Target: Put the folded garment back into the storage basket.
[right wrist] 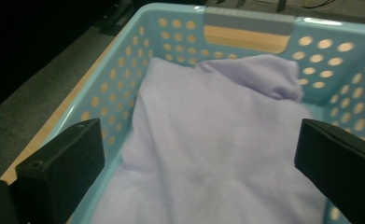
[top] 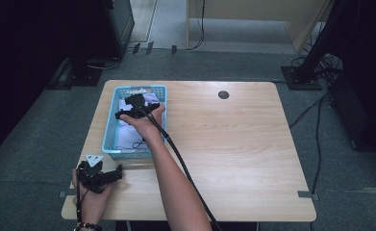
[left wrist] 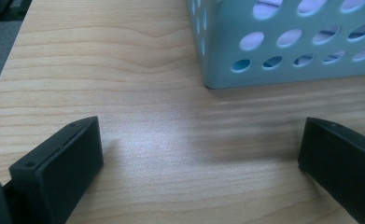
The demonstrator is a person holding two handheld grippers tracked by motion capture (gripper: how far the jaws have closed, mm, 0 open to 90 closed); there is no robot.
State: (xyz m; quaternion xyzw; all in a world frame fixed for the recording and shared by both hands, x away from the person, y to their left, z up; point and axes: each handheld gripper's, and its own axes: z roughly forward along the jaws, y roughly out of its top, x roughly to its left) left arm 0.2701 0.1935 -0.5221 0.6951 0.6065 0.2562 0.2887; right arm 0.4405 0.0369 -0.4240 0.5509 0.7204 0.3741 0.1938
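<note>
Right gripper (top: 128,111): jaws apart above cloth (right wrist: 217,140) in basket (top: 109,126); could snag a fold.
Left gripper (top: 109,174): jaws apart, empty, on surface (top: 233,144); could nudge basket.

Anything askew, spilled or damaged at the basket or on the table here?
Nothing stands out. The pale purple cloth lies loosely crumpled inside the blue basket, which stands upright on the table. The right gripper hovers open above the cloth.

One blue basket (top: 109,139), one lilac cloth (right wrist: 217,140), one wooden table (top: 233,144), two hand-held grippers.
</note>
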